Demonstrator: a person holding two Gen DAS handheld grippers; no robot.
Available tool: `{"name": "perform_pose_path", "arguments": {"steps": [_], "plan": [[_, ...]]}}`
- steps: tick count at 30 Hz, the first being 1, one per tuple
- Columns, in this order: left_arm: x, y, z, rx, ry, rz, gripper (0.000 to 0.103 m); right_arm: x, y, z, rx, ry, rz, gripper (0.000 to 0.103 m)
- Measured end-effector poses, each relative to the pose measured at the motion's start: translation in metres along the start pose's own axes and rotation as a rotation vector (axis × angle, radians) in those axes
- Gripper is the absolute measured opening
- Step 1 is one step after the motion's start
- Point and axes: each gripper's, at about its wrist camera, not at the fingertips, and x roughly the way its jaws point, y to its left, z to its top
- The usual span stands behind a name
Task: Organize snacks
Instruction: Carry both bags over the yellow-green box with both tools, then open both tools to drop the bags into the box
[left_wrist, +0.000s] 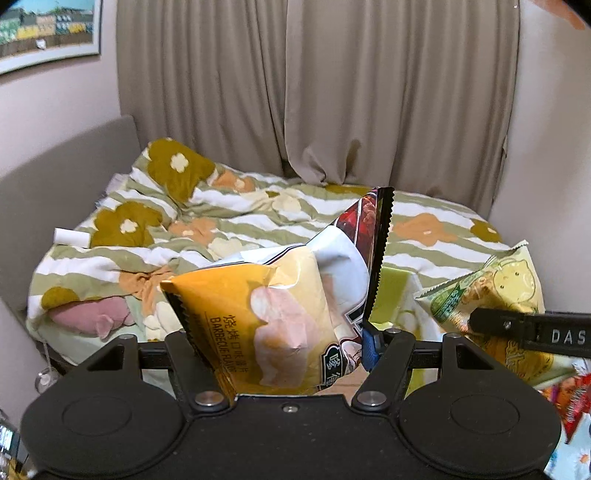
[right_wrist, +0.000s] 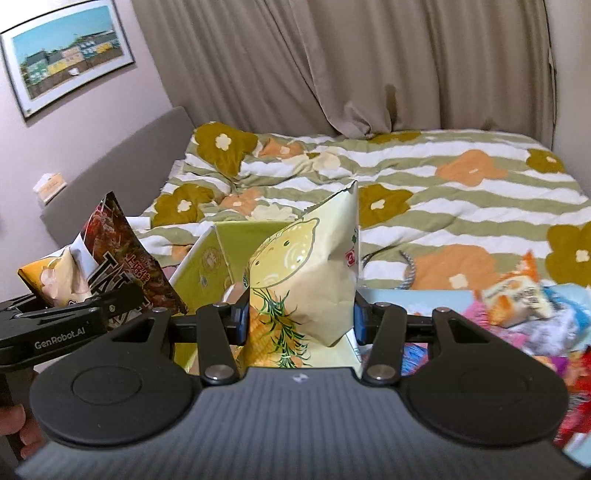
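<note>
The left gripper (left_wrist: 280, 332) pinches a yellow chip bag (left_wrist: 266, 314) printed "BARBECUE FLAVOR" beside Chinese characters, its serrated end tilted up and right. The right gripper (right_wrist: 299, 317), with "GenRobot.AI" readable on the other tool beside it, pinches a pale lemon bag (right_wrist: 314, 273), long axis upright. Both bags hang above a green box (right_wrist: 221, 254), before a floral bed (right_wrist: 461, 184).
</note>
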Motion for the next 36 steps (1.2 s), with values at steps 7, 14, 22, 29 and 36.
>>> {"name": "perform_pose_path", "arguments": {"steps": [7, 14, 22, 29, 36], "plan": [[0.097, 0.015, 0.017, 0.046, 0.129, -0.081, 0.072, 0.066, 0.019, 0.003, 0.057, 0.04, -0.079, 0.064], [0.147, 0.017, 0.008, 0.055, 0.237, -0.118, 0.097, 0.098, 0.021, 0.001, 0.059, 0.078, -0.159, 0.064], [0.128, 0.036, 0.005, 0.028, 0.213, -0.088, 0.101, 0.113, 0.016, 0.0, 0.055, 0.103, -0.143, 0.064], [0.097, 0.04, 0.001, -0.004, 0.174, -0.028, 0.101, 0.127, 0.018, 0.011, 0.044, 0.118, -0.106, 0.064], [0.078, 0.033, 0.0, 0.01, 0.098, 0.049, 0.101, 0.16, 0.023, 0.023, 0.021, 0.153, -0.062, 0.065]]}}
